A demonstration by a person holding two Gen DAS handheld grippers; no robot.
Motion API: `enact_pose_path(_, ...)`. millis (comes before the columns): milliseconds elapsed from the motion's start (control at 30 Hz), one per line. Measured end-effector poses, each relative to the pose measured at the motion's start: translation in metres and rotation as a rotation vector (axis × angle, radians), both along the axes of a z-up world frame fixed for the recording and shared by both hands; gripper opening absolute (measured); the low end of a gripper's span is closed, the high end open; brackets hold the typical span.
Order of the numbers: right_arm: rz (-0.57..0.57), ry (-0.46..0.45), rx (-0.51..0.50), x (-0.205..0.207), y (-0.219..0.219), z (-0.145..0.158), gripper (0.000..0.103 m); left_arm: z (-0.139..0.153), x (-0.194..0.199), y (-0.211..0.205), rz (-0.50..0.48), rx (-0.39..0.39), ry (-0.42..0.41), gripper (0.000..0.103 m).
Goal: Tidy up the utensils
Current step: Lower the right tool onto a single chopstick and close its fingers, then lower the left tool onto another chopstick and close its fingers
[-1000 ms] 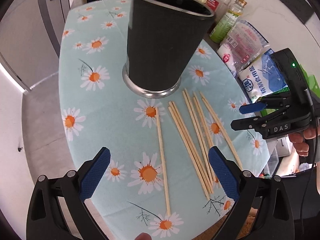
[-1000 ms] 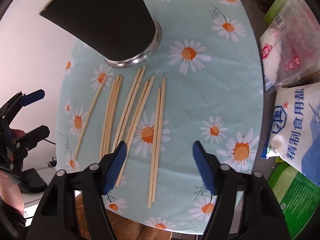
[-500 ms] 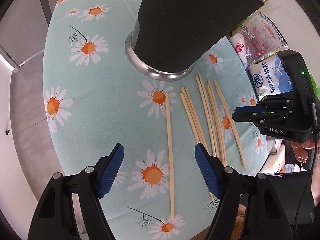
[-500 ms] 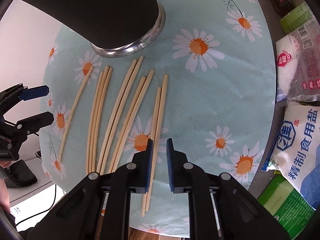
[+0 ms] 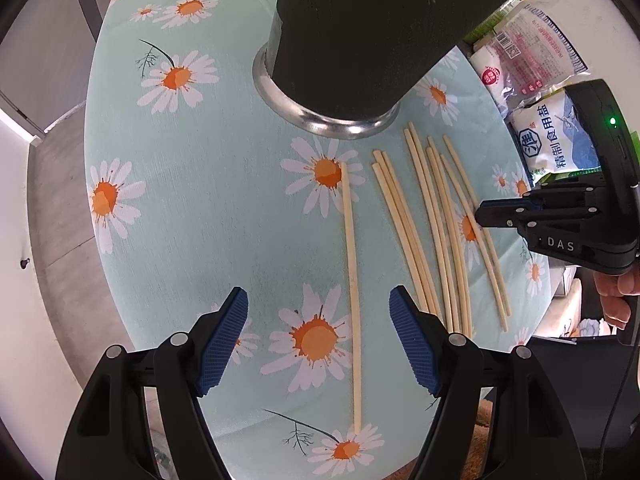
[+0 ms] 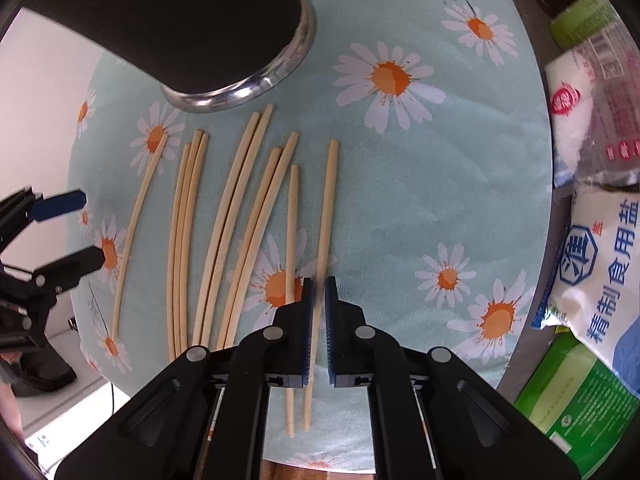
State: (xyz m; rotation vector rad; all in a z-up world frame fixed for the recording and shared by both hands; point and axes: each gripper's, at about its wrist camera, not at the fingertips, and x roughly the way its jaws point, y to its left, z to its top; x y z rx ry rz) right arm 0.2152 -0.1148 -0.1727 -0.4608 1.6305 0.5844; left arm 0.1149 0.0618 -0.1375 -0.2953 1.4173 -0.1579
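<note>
The right gripper (image 6: 319, 300) pinches the rightmost chopstick (image 6: 326, 208) near its near end on the daisy tablecloth (image 6: 400, 200); light, stiff and slippery, it needs firm grip, while the left gripper (image 5: 318, 336) hovers wide.

A pale-blue daisy-print tablecloth (image 6: 400, 208) covers the round table — white-and-blue salt bag (image 6: 600, 264), clear sugar packet (image 6: 588, 100) and green packet (image 6: 580, 408) alongside.

Pale wooden chopsticks (image 6: 236, 216) lie roughly parallel on the daisy-print tabletop (image 6: 420, 208), tips toward the black, steel-based holder (image 5: 360, 32) standing upright just beyond them; one stick (image 5: 352, 280) lies apart at the left, the rightmost chopstick (image 6: 326, 216) is blurred between near-closed pads.
</note>
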Motion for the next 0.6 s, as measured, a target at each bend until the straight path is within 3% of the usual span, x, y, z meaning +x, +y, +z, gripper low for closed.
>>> enact_pose_path(233,-0.033,0.039,0.01,0.01,-0.002,-0.001,0.006,0.003,0.002,-0.009,-0.023,0.037,0.017,0.064)
enact_pose_path(433,-0.05,0.068,0.072,0.015,-0.022,0.009,0.005,0.005,0.003,-0.018,-0.033,0.04,0.042,0.053)
enact_pose_path(533,-0.051,0.057,0.105,0.013,-0.031,0.022,0.005,0.004,0.004,-0.022,-0.025,0.049,0.063,0.041)
enact_pose_path(600,-0.048,0.047,0.124,0.011,-0.035,0.03,0.005,0.004,0.004,-0.026,-0.032,0.057,0.069,0.025)
